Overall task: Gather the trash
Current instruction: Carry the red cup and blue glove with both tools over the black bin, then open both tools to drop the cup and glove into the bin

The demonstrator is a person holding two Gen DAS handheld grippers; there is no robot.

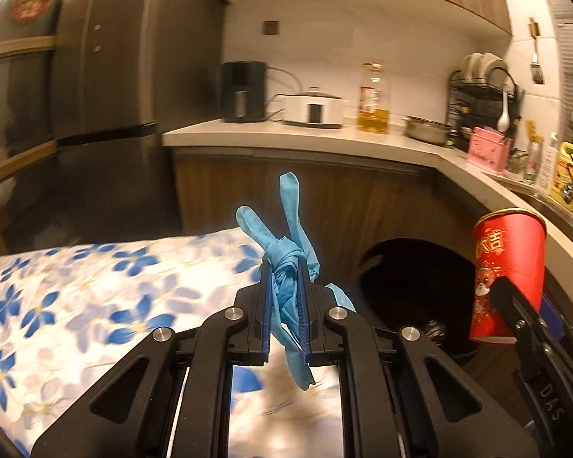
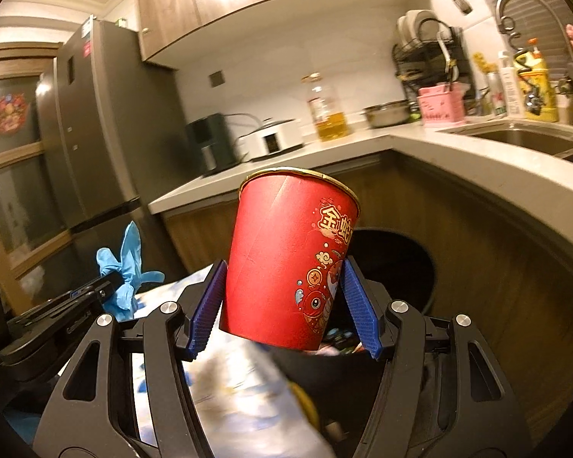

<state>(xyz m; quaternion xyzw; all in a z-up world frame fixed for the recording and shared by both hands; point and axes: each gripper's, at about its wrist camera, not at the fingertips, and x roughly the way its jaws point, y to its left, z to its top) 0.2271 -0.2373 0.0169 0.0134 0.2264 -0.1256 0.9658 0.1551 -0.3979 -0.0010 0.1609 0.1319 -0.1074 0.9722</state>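
My left gripper (image 1: pixel 283 267) is shut on a crumpled blue glove (image 1: pixel 286 252), whose fingers stick up above the pads while a tail hangs below. My right gripper (image 2: pixel 284 273) is shut on a red paper cup (image 2: pixel 290 259) printed with gold characters, held upright by its lower half. That red cup (image 1: pixel 506 267) appears at the right of the left wrist view, and the glove (image 2: pixel 128 263) at the left of the right wrist view. A round black trash bin (image 1: pixel 412 286) stands open on the floor beyond both grippers, by the cabinet.
A table with a blue-flowered cloth (image 1: pixel 88 290) lies under and left of the grippers. The curved counter (image 1: pixel 324 133) carries an air fryer, a white cooker, an oil bottle, a pot and a dish rack. A sink (image 2: pixel 523 141) sits at the right, a fridge (image 1: pixel 107 57) at the left.
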